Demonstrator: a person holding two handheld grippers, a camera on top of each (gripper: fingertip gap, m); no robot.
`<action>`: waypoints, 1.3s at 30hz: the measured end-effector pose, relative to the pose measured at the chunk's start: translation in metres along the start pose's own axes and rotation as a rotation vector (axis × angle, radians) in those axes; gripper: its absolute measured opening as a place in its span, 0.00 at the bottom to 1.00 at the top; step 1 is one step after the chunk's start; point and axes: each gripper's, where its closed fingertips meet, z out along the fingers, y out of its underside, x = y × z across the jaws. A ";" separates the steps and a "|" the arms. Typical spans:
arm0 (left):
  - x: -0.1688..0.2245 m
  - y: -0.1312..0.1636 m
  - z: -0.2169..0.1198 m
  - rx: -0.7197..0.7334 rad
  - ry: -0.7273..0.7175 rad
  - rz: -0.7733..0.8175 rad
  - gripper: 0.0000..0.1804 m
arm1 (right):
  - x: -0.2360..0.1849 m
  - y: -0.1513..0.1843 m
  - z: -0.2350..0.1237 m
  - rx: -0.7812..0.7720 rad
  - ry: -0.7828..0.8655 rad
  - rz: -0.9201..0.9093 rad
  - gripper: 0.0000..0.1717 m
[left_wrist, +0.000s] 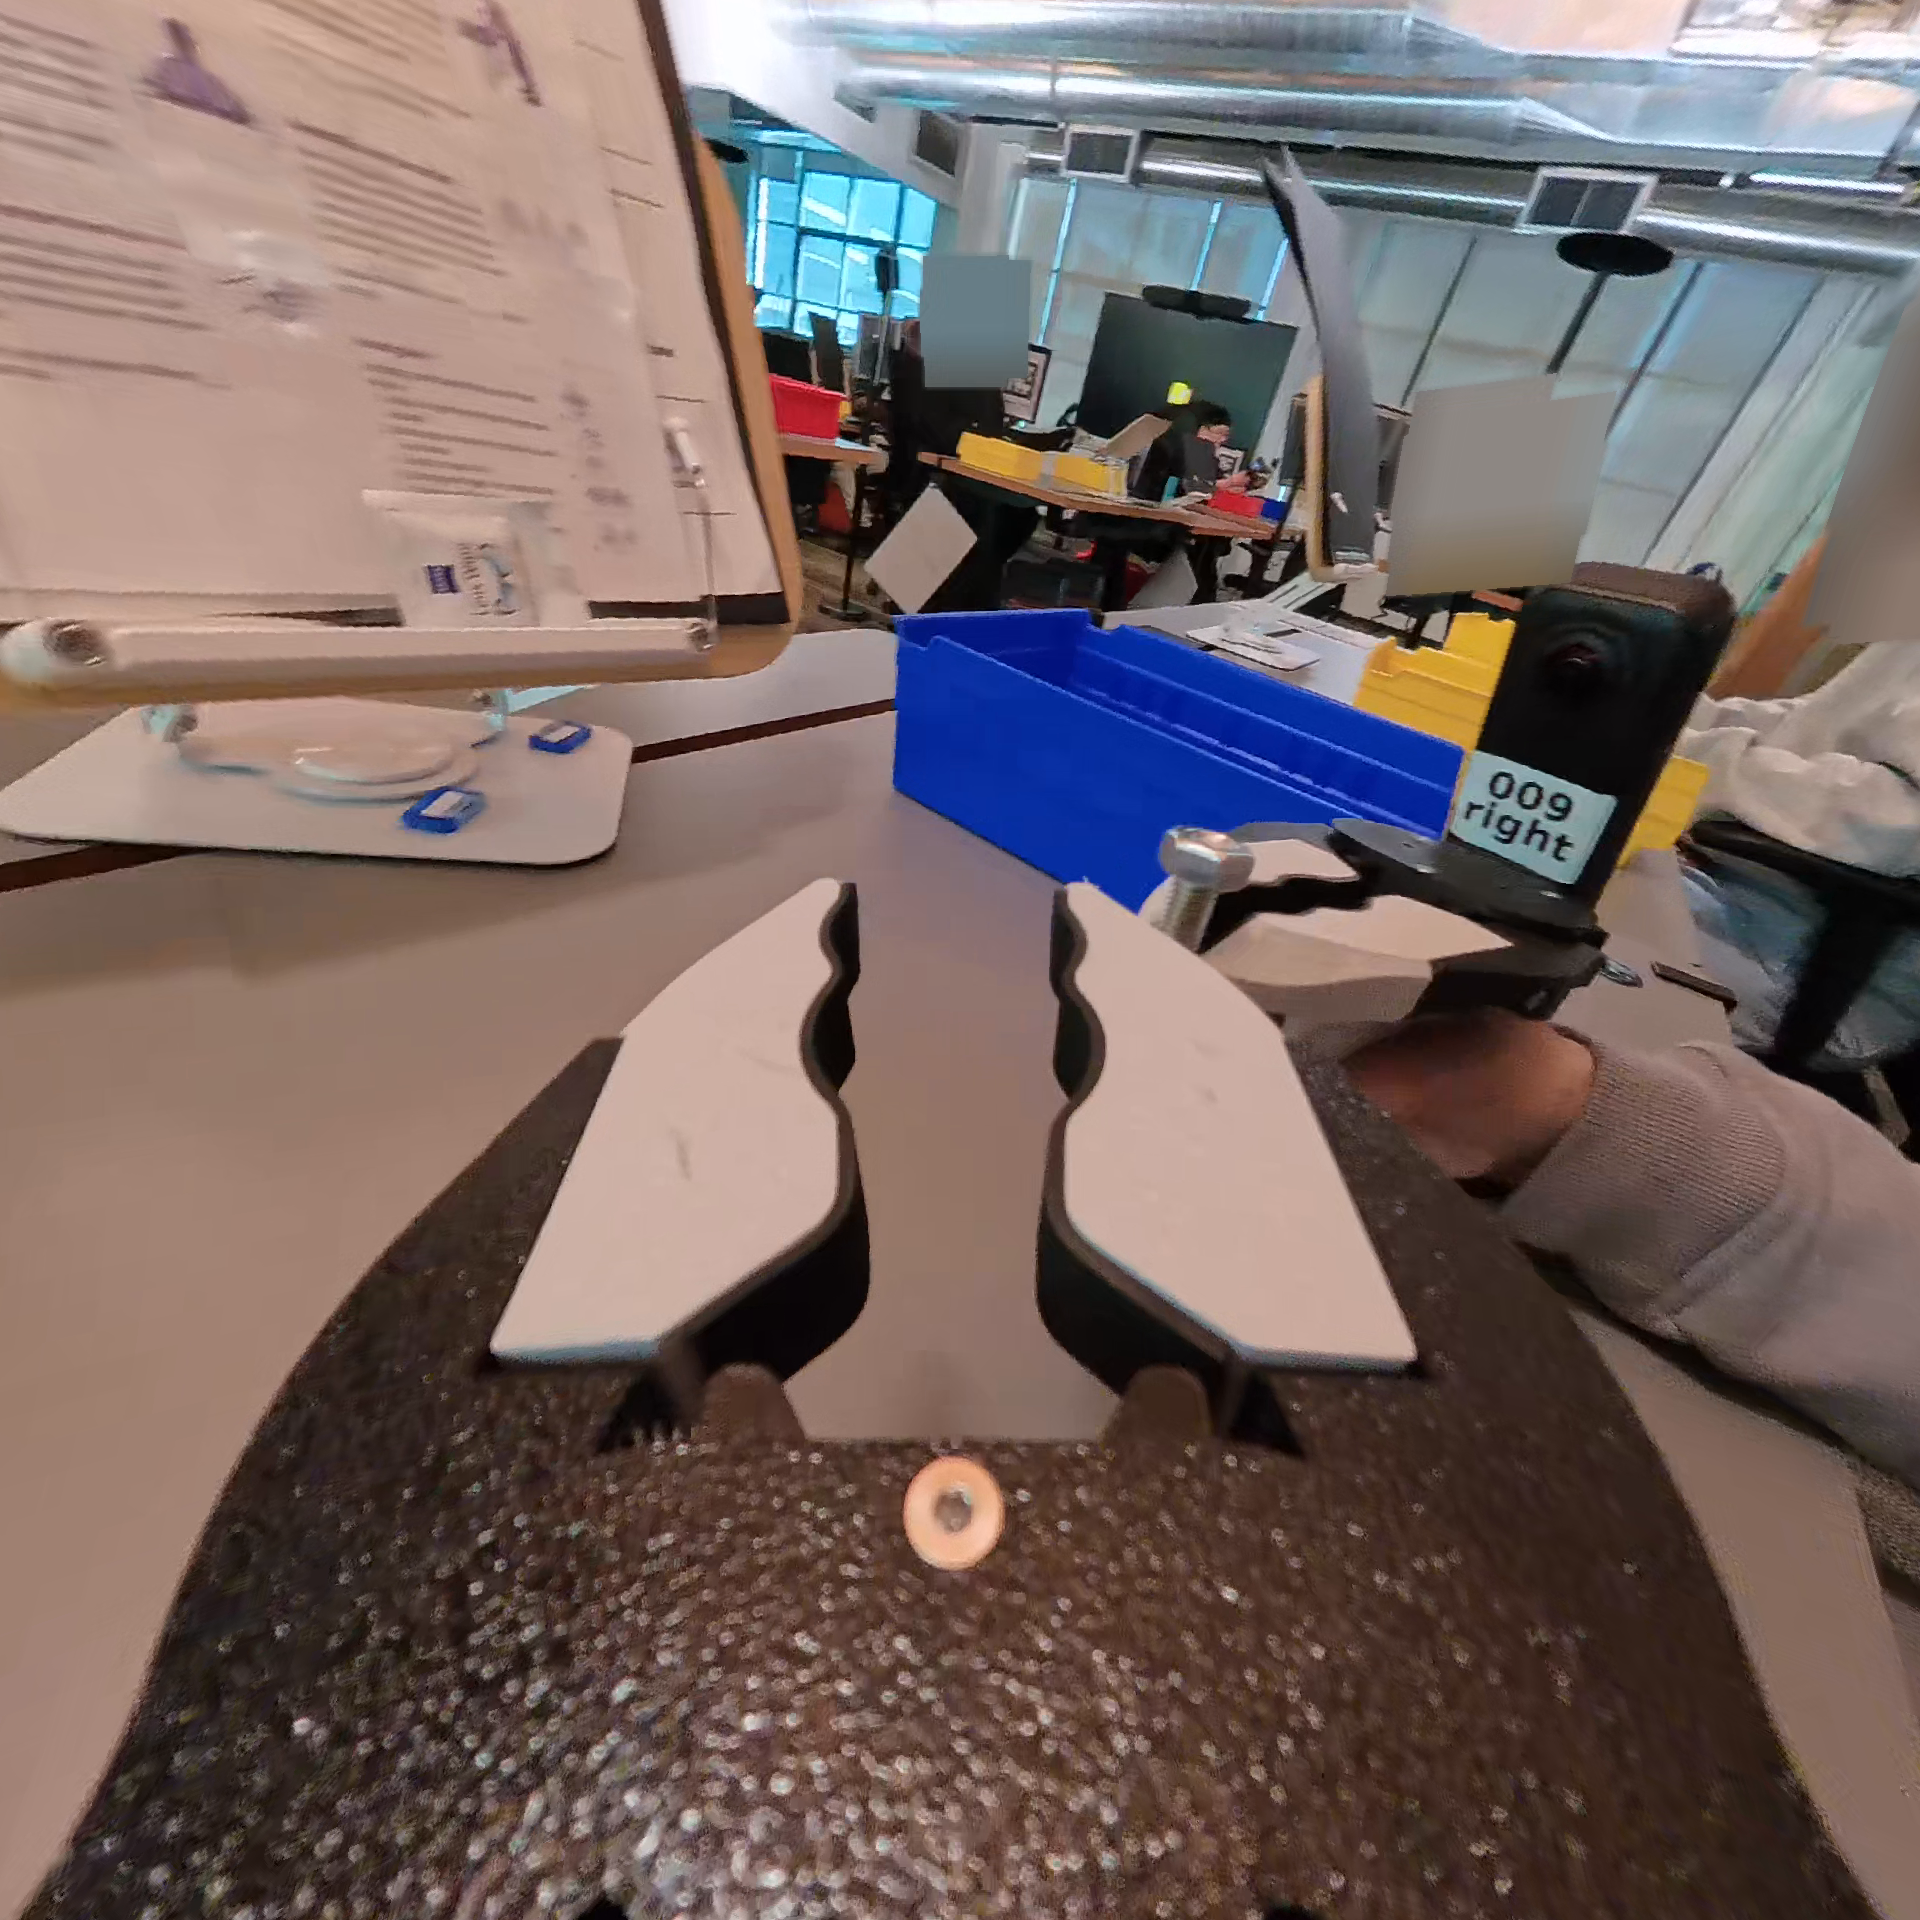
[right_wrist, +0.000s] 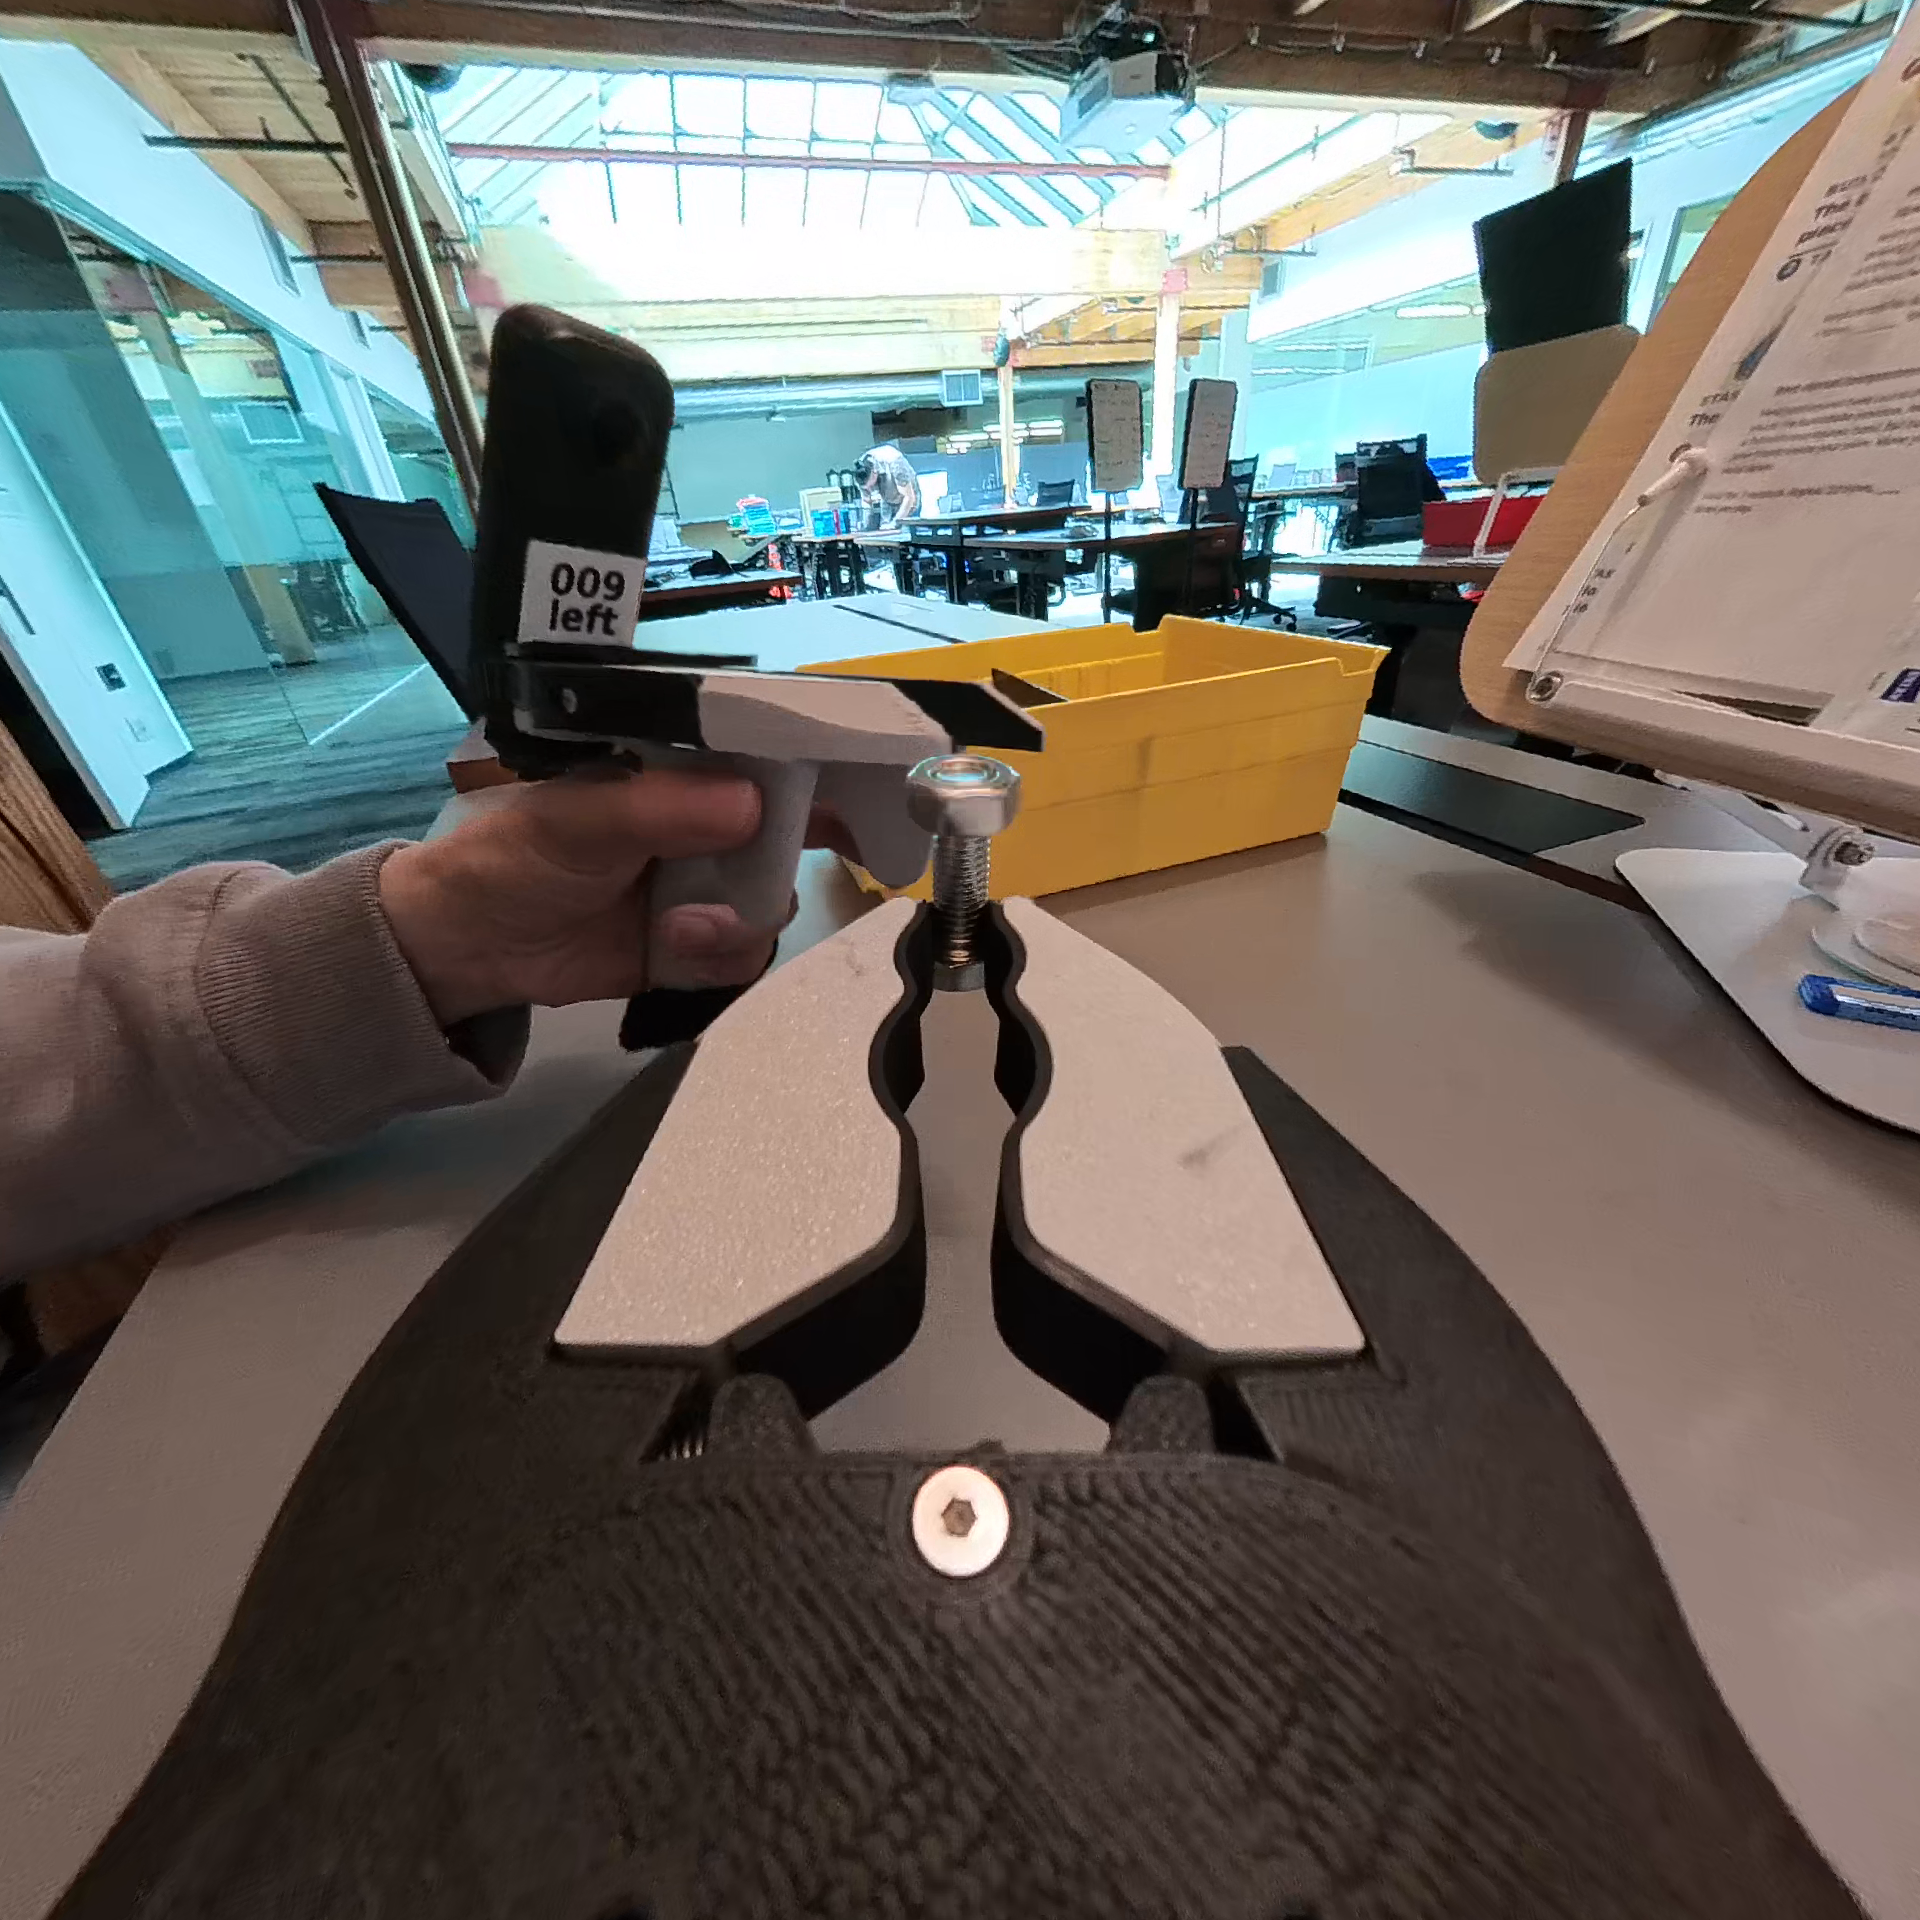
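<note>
My right gripper (right_wrist: 961, 920) is shut on the threaded shank of a silver bolt (right_wrist: 962, 862), which stands upright with its hex end on top, above the grey table (right_wrist: 1403, 1039). The left wrist view shows the same bolt (left_wrist: 1195, 883) clamped in the right gripper (left_wrist: 1236, 894), just right of my left fingertips. My left gripper (left_wrist: 956, 904) is open with nothing between its fingers. In the right wrist view the left gripper (right_wrist: 1013, 717) hovers level, its tips just above and behind the bolt's top, not touching it. A hand holds each gripper.
A blue bin (left_wrist: 1039, 769) stands behind the left gripper, with a yellow bin (left_wrist: 1423, 675) behind it. The yellow bin (right_wrist: 1195, 769) also shows behind the bolt. A document stand with papers (left_wrist: 312, 312) on a white base (left_wrist: 540, 821) stands at the left. One gripper's finger ends stand about 5 cm off the other's.
</note>
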 end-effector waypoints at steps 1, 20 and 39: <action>0.000 -0.001 -0.001 0.007 0.017 -0.014 0.20 | 0.000 0.002 0.001 -0.015 -0.001 -0.004 0.05; 0.020 -0.003 0.009 -0.001 0.090 0.008 0.25 | -0.002 0.000 0.002 0.001 -0.019 0.028 0.05; 0.033 -0.003 0.015 0.027 0.114 -0.009 0.28 | 0.001 0.003 0.002 -0.005 -0.032 0.130 0.05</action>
